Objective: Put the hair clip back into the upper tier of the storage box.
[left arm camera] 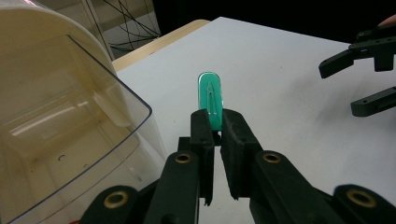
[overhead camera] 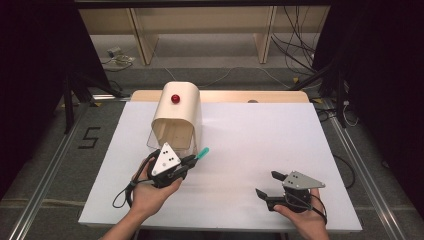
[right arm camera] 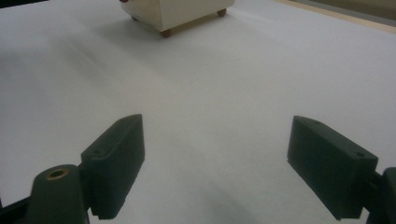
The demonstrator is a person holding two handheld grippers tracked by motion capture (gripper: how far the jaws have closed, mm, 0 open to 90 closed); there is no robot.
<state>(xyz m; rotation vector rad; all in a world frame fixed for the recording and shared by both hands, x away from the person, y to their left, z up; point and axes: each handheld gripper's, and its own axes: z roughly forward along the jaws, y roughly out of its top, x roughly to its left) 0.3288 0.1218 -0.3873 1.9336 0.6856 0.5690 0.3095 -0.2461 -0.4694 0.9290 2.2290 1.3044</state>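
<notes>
The left tool (overhead camera: 192,161) pinches a green clip (overhead camera: 202,153) just beside the clear bin (overhead camera: 172,142) of the cream container (overhead camera: 177,117), at its 5 o'clock. Next, probably, carry the clip over the bin's rim and release. At 3 o'clock across the table (overhead camera: 250,135), the right tool (overhead camera: 267,184) gapes empty.

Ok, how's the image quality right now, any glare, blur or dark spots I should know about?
High view: white table bright and evenly lit, surroundings nearly black. Left gripper view: green clip in the left gripper is sharp; reflections on the clear bin front. Right gripper view: right gripper jaws soft and dark, faint shadow between them.
</notes>
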